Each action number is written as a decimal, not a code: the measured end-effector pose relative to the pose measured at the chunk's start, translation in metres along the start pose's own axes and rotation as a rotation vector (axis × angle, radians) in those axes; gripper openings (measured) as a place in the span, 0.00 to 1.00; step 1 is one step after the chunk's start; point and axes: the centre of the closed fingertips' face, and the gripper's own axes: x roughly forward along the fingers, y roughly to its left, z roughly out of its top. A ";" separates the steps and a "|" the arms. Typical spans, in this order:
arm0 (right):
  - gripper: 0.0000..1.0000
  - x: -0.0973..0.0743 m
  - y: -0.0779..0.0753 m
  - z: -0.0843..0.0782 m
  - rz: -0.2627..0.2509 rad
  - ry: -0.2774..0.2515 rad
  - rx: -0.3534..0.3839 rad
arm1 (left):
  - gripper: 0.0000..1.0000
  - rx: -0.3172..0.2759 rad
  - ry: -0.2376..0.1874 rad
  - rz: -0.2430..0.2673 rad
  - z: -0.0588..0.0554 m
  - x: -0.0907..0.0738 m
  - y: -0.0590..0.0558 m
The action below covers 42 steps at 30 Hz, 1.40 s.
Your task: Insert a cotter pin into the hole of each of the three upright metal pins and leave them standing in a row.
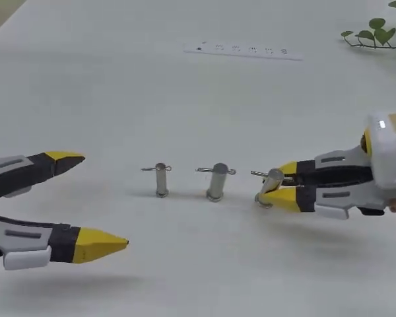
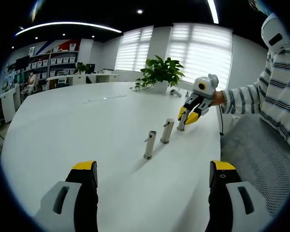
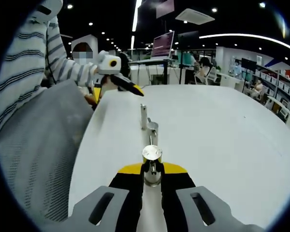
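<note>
Three metal pins in a row on the white table (image 1: pixel 198 105), L to R in the head view.

- **Left pin** (image 1: pixel 161 183): upright and standing free. Left cotter (image 1: pixel 149 170) goes thru its top hole, ends out both sides. Done, I'd say.
- **Mid pin** (image 1: pixel 216 186): same story. Mid cotter (image 1: pixel 202 170) sits across the top, nothing touching it. Looks done too.
- **Right pin** (image 1: pixel 270 188): this is the live one.

Right gripper (image 1: pixel 278 185) comes in from the right w/ jaws narrowed tight onto the pin body, one yellow tip either side. The right gripper view confirms it: pin cap sits right btwn the jaws, base on the table. Right cotter (image 1: pixel 259 174) pokes out of the pin's top toward the mid pin. Its far end is hidden behind the jaw, so can't tell if it's fully thru or only started.

Left gripper (image 1: pixel 96 201) hovers off to the left, well apart from the row, jaws spread wide, holding nothing. The left gripper view looks down the line of pins from that end.

Tally: 2 of 3 look finished, 3rd approx. there. Left to do, as I read it: get that cotter seated, let go w/o tipping the pin, leave all three in line. The release is the risk, since a nudge could topple the pin or push it out of the row.
</note>
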 end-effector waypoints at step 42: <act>0.14 0.010 -0.010 -0.015 0.049 0.002 -0.019 | 0.93 -0.026 0.039 -0.002 -0.003 -0.003 -0.006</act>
